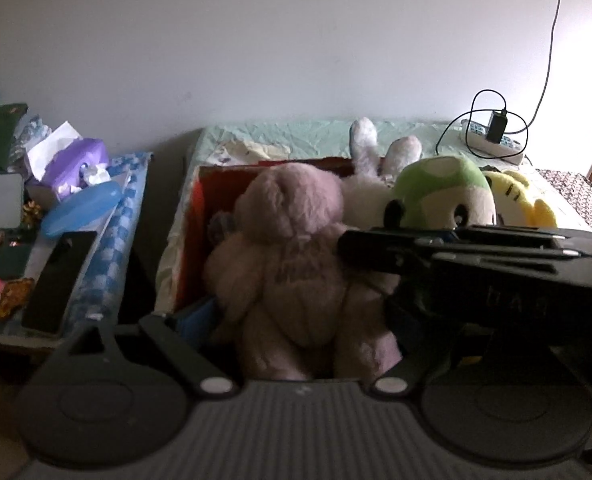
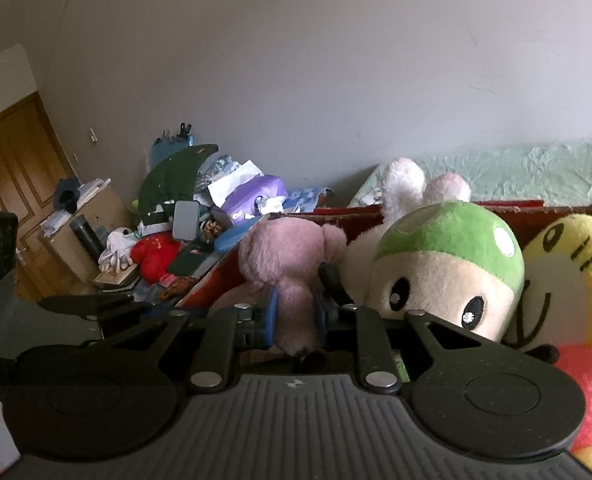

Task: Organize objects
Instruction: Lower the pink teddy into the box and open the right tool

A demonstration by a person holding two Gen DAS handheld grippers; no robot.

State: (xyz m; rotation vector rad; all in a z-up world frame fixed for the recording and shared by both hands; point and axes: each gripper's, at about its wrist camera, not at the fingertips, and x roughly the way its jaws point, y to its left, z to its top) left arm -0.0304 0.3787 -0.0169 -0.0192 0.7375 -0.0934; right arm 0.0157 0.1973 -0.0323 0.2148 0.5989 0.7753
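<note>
Inside a red box (image 2: 508, 210), the right gripper (image 2: 293, 316) is clamped on a pink teddy bear (image 2: 283, 256). Soft, light plush, probably best pinched by a limb. The left gripper (image 1: 296, 320) stands apart around it.

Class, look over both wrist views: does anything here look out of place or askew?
Yes. The pink plush bear is pinched at a limb by the right gripper, so it hangs squashed above the red box, not settled beside the green-capped plush.

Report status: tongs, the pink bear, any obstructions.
Right tongs shut on pink bear, held in red box. Left tongs open around the bear, not pressing. Green mushroom plush crowds the bear's right side.
</note>
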